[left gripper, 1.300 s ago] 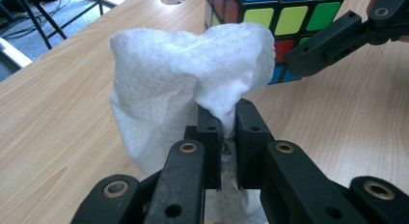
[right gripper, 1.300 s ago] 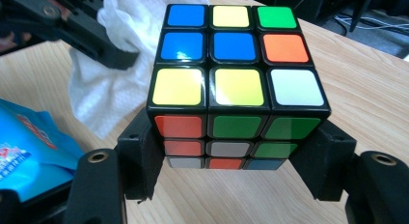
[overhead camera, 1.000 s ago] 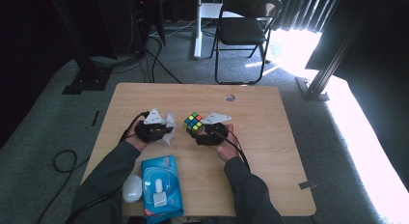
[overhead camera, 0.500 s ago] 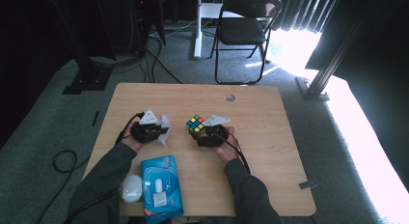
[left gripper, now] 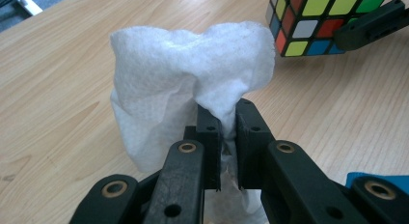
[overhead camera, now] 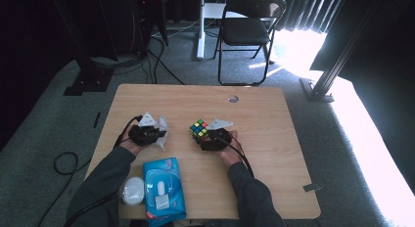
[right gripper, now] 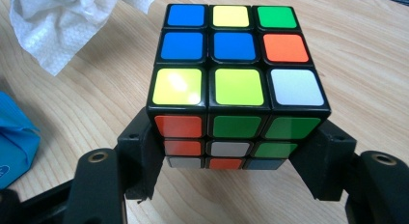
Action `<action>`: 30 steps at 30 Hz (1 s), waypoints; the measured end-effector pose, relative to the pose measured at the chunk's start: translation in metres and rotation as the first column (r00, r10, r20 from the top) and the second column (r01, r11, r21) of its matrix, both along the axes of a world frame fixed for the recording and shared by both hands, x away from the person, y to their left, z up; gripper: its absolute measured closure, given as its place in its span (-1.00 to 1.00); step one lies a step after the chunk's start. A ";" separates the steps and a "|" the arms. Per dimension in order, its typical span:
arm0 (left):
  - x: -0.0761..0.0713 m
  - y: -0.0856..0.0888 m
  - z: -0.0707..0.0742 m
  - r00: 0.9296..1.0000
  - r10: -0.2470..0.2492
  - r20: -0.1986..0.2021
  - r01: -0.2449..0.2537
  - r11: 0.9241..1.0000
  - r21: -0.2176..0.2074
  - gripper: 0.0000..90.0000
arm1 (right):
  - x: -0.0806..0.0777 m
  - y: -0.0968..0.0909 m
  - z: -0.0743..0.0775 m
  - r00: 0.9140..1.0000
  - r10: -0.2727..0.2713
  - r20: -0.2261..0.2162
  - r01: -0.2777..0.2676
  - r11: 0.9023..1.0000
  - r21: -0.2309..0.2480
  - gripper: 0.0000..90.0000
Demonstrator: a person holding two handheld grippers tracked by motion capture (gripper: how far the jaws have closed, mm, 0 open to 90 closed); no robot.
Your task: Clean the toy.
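The puzzle cube (overhead camera: 198,129) sits near the middle of the table (overhead camera: 274,114), resting flat on one face with its edges skewed to the table's sides. In the high view one corner points toward 7 o'clock. Being a cube, it has no long axis. In the right gripper view its top face shows blue, yellow, green, orange and white squares.

The white wipe (left gripper: 183,84) is crumpled and stands up from the left hand-held gripper (overhead camera: 147,134), its loose bulk rising toward 12 o'clock in the left gripper view.

The right hand-held gripper (right gripper: 231,156) reaches in from 5 o'clock of the cube in the high view, its jaws pressed against two opposite sides, pinching the cube low down. The left hand-held gripper has its jaws nearly pressed together, pinching a fold of the wipe between them. It lies at 9 o'clock of the cube, near it but apart, with bare table between.

A blue packet of wipes (overhead camera: 164,188) lies at the near edge, at 7 o'clock of the cube, with a small white round thing (overhead camera: 132,190) just beside it. A folding chair (overhead camera: 247,31) stands on the carpet beyond the table at 12 o'clock. Nothing lies between the wipe and the cube.
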State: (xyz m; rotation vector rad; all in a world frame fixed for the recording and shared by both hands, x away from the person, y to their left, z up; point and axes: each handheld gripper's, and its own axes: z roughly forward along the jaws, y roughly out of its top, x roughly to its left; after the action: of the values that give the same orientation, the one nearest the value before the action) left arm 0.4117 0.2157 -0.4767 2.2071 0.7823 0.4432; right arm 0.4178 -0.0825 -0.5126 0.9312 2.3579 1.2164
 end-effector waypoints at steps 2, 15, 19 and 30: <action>0.000 0.001 -0.001 1.000 0.002 -0.003 -0.002 1.000 0.001 0.84 | 0.000 0.000 -0.002 1.000 0.000 -0.005 0.000 1.000 0.003 -0.24; 0.001 0.003 -0.009 1.000 0.012 -0.025 -0.011 1.000 0.014 0.82 | 0.002 0.001 -0.010 1.000 -0.010 -0.016 0.010 1.000 -0.010 -0.24; 0.002 0.004 -0.011 0.999 0.017 -0.029 -0.017 1.000 0.016 0.82 | 0.003 0.001 -0.012 1.000 -0.009 -0.014 0.008 1.000 -0.015 -0.24; 0.002 0.005 -0.015 0.999 0.025 -0.037 -0.024 1.000 0.018 0.81 | 0.003 0.003 -0.017 1.000 -0.013 -0.023 0.012 1.000 -0.027 -0.24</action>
State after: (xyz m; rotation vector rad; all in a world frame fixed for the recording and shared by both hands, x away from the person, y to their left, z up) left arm 0.4133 0.2211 -0.4918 2.2304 0.8293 0.4235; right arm 0.4212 -0.0790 -0.5294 0.9547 2.3763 1.1726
